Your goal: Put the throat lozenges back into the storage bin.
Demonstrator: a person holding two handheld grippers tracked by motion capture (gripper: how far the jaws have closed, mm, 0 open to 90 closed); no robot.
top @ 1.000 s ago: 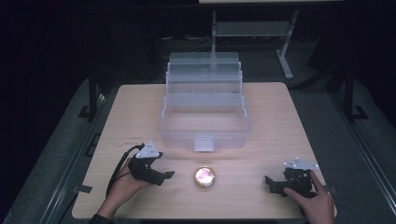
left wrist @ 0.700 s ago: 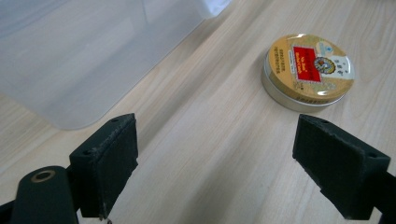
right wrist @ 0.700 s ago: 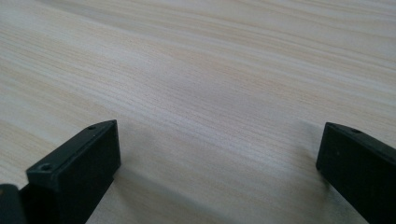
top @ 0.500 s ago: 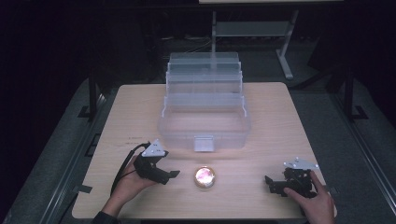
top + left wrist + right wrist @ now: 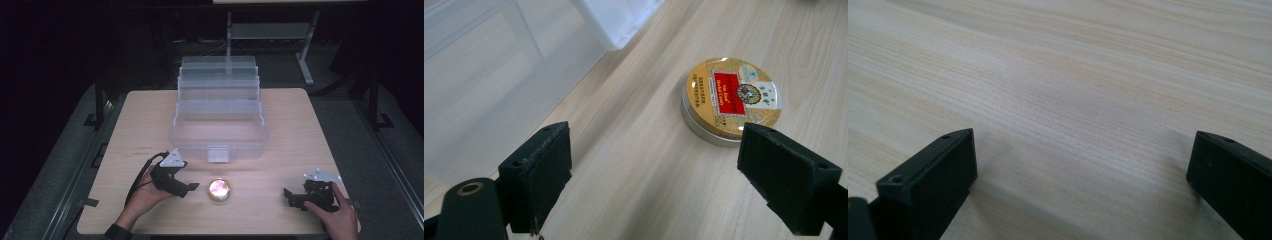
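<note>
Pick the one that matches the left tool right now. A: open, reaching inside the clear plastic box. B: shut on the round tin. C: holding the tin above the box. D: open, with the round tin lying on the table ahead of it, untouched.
D: in the left gripper view the left tool has its jaws wide apart, and the round tin lies flat on the table beyond them, beside the clear plastic box.
</note>
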